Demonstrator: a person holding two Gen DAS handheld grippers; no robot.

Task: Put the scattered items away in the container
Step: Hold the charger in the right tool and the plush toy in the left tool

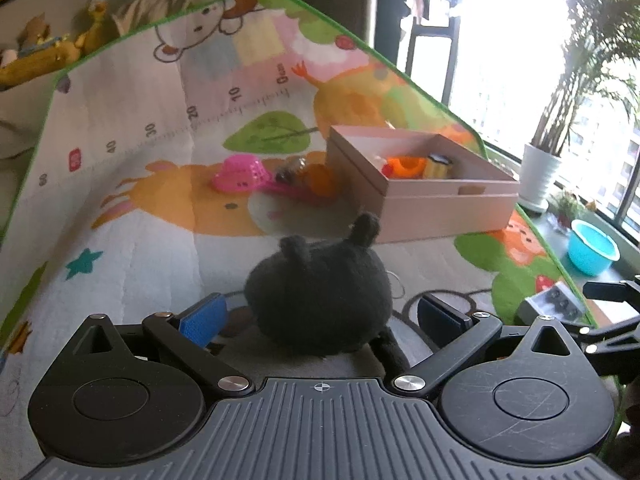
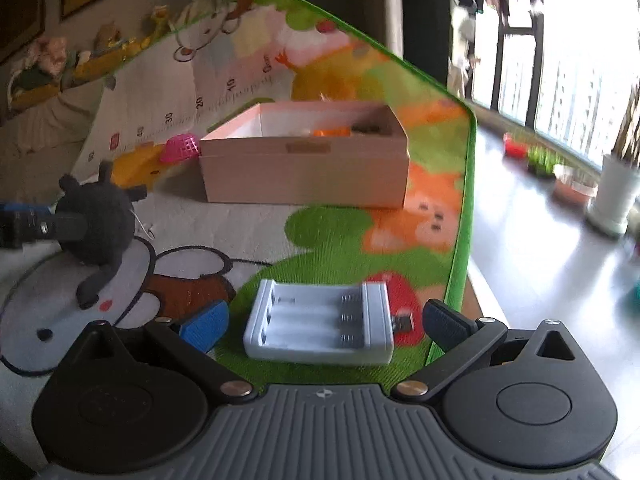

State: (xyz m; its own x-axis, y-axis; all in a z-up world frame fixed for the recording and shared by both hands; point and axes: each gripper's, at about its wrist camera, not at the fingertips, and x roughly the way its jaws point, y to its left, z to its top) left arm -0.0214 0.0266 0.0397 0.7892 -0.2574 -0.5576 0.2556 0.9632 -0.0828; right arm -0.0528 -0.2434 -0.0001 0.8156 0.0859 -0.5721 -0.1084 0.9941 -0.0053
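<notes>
Battery charger (image 2: 320,322) lying flat, long axis crosswise between spread right fingers (image 2: 206,326), left fingers (image 1: 204,318) apart around black plush (image 1: 320,300)

A: Is any writing readable here?

B: Only on the play mat (image 1: 168,208). A printed ruler scale (image 1: 176,132) runs across it, marked 10, 20, 30 and 40, ending in "0cm". The right wrist view shows 10, 20, 30, 40 too. A small red label beside it is unreadable.
</notes>
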